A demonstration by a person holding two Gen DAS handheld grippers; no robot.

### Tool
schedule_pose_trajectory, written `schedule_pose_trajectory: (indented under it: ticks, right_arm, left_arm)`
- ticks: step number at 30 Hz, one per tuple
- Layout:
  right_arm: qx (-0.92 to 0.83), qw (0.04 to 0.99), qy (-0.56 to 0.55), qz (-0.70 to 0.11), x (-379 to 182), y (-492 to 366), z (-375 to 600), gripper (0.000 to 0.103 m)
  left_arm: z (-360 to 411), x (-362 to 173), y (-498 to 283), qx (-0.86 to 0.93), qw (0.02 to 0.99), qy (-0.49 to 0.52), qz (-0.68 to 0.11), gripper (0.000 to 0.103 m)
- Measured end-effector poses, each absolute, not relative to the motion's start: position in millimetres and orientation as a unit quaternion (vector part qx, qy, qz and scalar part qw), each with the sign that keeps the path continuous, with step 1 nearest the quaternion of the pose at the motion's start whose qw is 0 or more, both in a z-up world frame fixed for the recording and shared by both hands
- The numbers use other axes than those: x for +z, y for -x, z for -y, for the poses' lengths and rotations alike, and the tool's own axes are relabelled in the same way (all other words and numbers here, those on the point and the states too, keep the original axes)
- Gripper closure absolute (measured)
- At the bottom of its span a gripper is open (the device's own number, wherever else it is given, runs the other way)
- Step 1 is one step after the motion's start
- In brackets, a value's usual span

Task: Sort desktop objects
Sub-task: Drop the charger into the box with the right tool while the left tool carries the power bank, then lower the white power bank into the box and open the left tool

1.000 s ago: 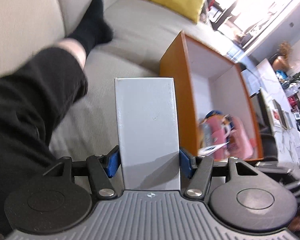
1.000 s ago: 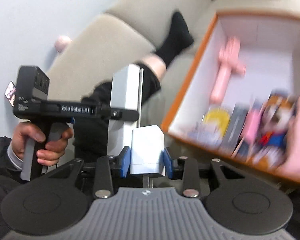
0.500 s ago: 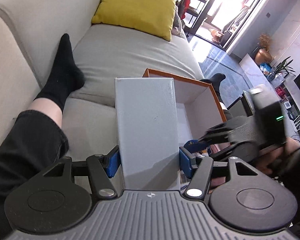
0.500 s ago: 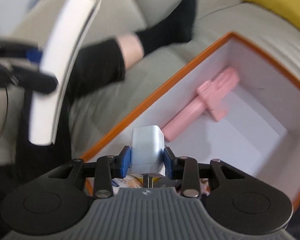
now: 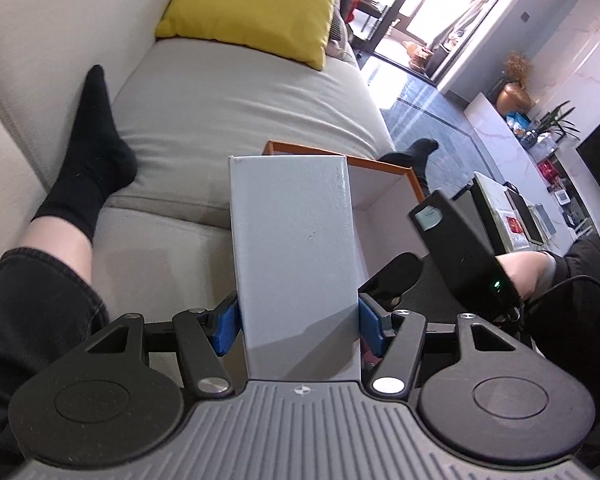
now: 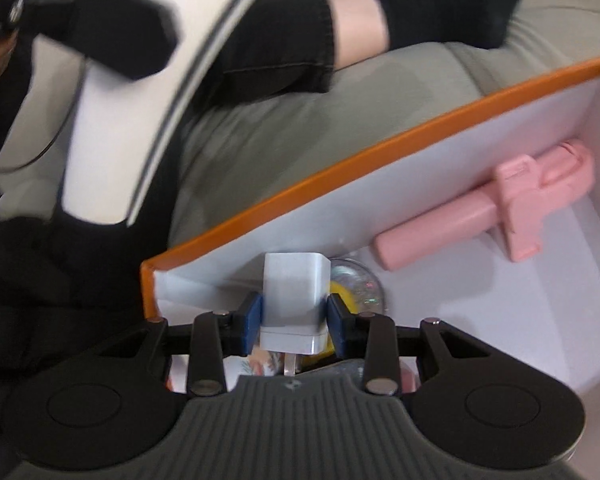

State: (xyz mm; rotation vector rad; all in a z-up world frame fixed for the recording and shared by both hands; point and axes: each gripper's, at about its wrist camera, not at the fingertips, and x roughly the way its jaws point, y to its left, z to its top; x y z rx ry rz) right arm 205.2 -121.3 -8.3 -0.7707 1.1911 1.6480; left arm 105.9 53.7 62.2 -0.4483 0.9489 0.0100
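Over the near corner of the orange box [image 6: 292, 196], at about 6 o'clock in my right wrist view, my right tool [image 6: 294, 316] is clamped on a white charger [image 6: 294, 292], prongs pointing back toward the camera. I judge I am holding it low inside the rim so it drops among the things already sorted there: a pink handheld gadget [image 6: 500, 216] lies along the wall at 2 o'clock, and a yellow item [image 6: 342, 290] sits just behind the charger. My left tool [image 5: 298, 322] is closed on a tall white box [image 5: 294, 256], gripped at its lower end so it stands upright. From the left wrist, the orange box shows behind it toward 1 o'clock, resting on the grey sofa [image 5: 240, 96], so this one seems to wait its turn.
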Motion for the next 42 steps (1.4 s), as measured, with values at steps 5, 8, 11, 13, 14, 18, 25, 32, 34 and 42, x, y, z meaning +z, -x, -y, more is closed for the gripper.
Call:
schedule_pose_trajectory:
  ticks: [5, 8, 11, 13, 14, 18, 25, 32, 34, 42]
  right_arm:
    - [0.672, 0.485, 0.306, -0.469, -1, -211, 131, 0.051]
    - [0.658, 0.523, 0.289, -0.457, 16, -221, 148, 0.048]
    - [0.628, 0.573, 0.279, -0.446, 33, -234, 172, 0.046]
    - [0.606, 0.601, 0.275, -0.443, 41, -243, 186, 0.045]
    - [0.592, 0.615, 0.274, -0.443, 44, -246, 192, 0.045]
    - [0.534, 0.672, 0.249, -0.448, 45, -267, 202, 0.045]
    - [0.492, 0.703, 0.230, -0.460, 30, -288, 214, 0.046]
    - [0.486, 0.686, 0.289, -0.457, 6, -285, 201, 0.046]
    - [0.481, 0.684, 0.300, -0.459, 0, -285, 198, 0.046]
    - [0.477, 0.678, 0.295, -0.475, -14, -291, 192, 0.046]
  left_arm:
    - [-44, 63, -121, -0.016, 0.863, 0.207, -0.461, 0.033]
    - [-37, 62, -132, -0.028, 0.861, 0.203, -0.465, 0.033]
    - [-27, 59, -150, -0.041, 0.861, 0.193, -0.470, 0.033]
    - [-20, 54, -165, -0.048, 0.858, 0.184, -0.477, 0.033]
    - [-16, 51, -173, -0.049, 0.856, 0.180, -0.482, 0.033]
    - [-2, 36, -207, -0.047, 0.847, 0.157, -0.505, 0.033]
    - [16, -4, -265, -0.030, 0.821, 0.131, -0.556, 0.033]
    - [20, -44, -291, -0.001, 0.792, 0.126, -0.598, 0.033]
    - [22, -53, -296, 0.009, 0.785, 0.126, -0.606, 0.033]
    - [13, -77, -304, 0.025, 0.763, 0.155, -0.627, 0.033]
